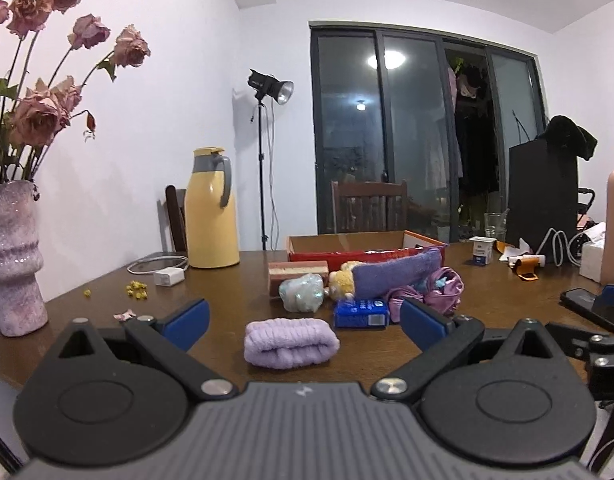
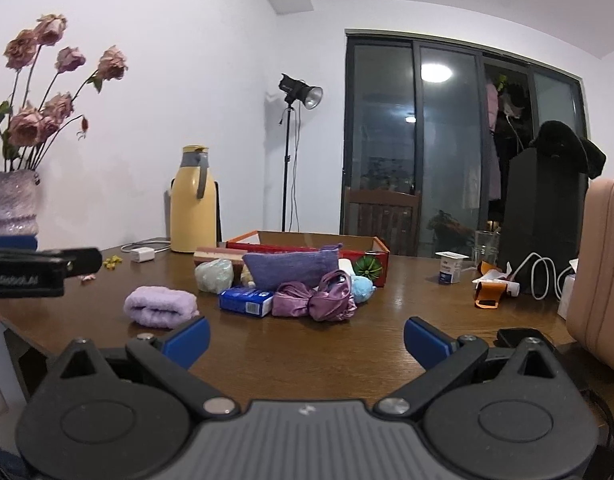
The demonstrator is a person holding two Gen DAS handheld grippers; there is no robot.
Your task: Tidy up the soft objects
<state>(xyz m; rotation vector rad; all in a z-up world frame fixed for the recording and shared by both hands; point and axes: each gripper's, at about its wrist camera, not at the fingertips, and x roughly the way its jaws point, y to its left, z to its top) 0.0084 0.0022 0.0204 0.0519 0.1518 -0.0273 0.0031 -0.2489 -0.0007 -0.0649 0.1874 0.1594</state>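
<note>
While both claws are hanging wide apart and empty, the rolled lilac towel [image 1: 291,343] is lying on the surface just ahead of the left claw [image 1: 303,320], looking light and squashy, best pinched across its thick middle.

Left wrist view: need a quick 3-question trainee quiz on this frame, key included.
1. True or false: the left gripper is shut on the lilac rolled towel.
2. What lies just right of the towel? A) blue packet B) yellow thermos C) glass
3. Which open container stands behind the soft pile?

Key: 1 false, it is open and holds nothing; 2 A; 3 the red cardboard box.
</note>
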